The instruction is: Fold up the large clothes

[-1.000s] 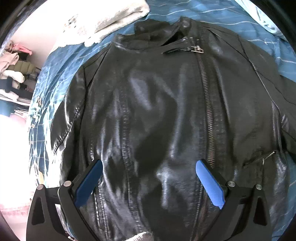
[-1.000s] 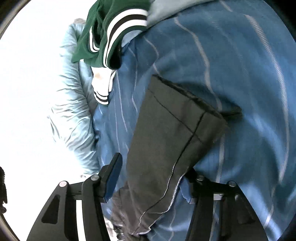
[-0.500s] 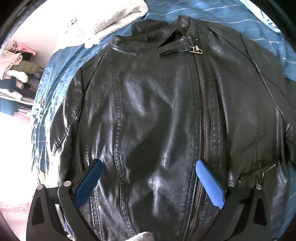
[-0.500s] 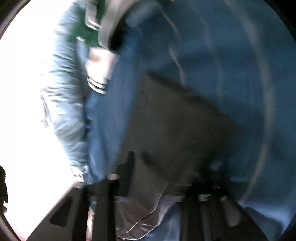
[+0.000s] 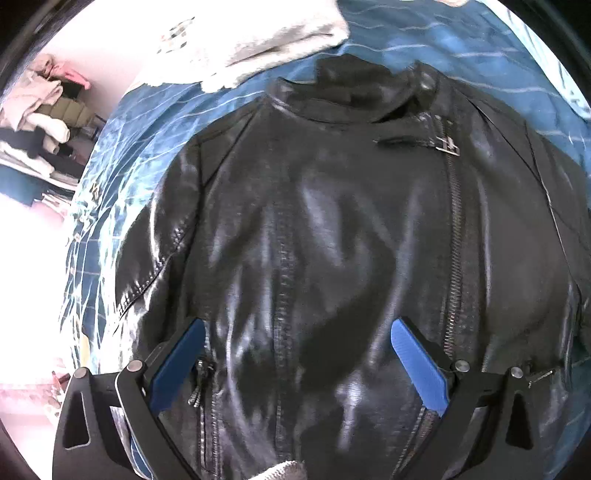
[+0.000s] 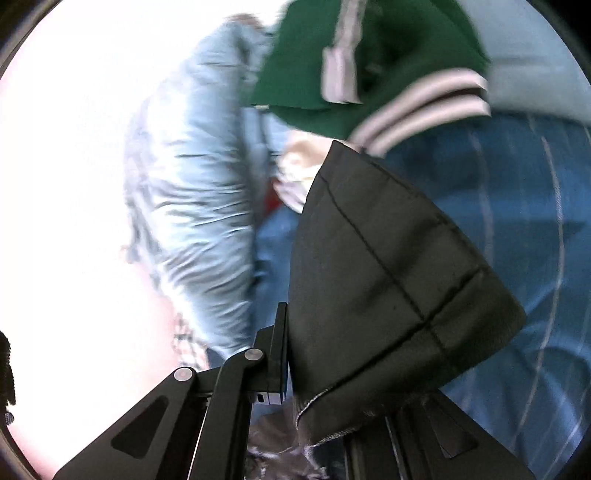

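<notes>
A black leather jacket [image 5: 332,221] lies face up and zipped on the blue striped bedsheet [image 5: 140,147], collar toward the far side. My left gripper [image 5: 298,325] hovers open over its lower front, blue pads wide apart with nothing between them. In the right wrist view, my right gripper [image 6: 317,369] is shut on the jacket's sleeve [image 6: 388,277] near the cuff, which hangs lifted above the sheet. The sleeve hides the right finger; only the left finger [image 6: 280,343] shows.
A white knitted garment [image 5: 258,33] lies beyond the collar. Stacked clothes [image 5: 40,107] sit off the bed at the left. A green varsity jacket [image 6: 351,62] and a pale blue puffy garment [image 6: 199,192] lie beyond the lifted sleeve.
The right gripper's jaws closed on the sleeve and rose with it off the sheet. The left gripper shifted slightly over the jacket, still open.
</notes>
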Demonstrator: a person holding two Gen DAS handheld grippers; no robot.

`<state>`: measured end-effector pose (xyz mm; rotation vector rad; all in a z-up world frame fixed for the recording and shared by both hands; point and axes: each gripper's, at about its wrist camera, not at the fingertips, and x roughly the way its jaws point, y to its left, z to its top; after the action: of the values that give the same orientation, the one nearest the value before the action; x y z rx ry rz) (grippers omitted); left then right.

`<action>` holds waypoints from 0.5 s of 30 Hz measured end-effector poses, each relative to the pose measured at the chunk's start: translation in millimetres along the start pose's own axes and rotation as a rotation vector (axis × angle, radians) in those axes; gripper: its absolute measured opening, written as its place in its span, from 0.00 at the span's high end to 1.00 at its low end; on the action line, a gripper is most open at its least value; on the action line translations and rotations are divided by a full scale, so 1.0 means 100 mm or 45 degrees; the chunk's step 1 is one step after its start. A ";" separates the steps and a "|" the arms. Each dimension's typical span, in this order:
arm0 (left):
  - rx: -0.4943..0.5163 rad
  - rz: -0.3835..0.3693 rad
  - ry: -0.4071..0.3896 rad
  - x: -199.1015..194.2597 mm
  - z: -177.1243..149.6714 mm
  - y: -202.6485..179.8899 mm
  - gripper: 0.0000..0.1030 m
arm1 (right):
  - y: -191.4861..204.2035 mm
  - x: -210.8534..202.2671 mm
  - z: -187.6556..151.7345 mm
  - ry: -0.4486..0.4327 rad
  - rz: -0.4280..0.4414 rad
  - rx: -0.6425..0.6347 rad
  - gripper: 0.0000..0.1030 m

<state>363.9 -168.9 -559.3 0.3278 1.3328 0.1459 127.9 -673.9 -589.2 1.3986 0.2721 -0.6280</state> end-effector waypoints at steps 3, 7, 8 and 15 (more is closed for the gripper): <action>-0.019 -0.011 0.014 0.03 0.01 0.15 0.00 | 0.54 -0.01 -0.19 0.027 0.049 -0.103 0.94; -0.076 -0.015 0.016 0.06 -0.01 0.45 0.00 | 1.27 0.14 -0.68 0.127 0.120 -0.232 0.94; -0.093 -0.012 0.016 0.08 0.00 0.55 0.00 | 1.42 0.19 -0.83 0.159 0.128 -0.268 0.94; -0.249 0.057 0.046 0.26 -0.12 1.45 0.00 | 2.34 1.17 -2.64 0.522 0.112 -0.635 0.94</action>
<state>370.6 -22.3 -540.4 0.1903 1.3353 0.3190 401.5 -437.7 -503.1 1.0350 0.6436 -0.1718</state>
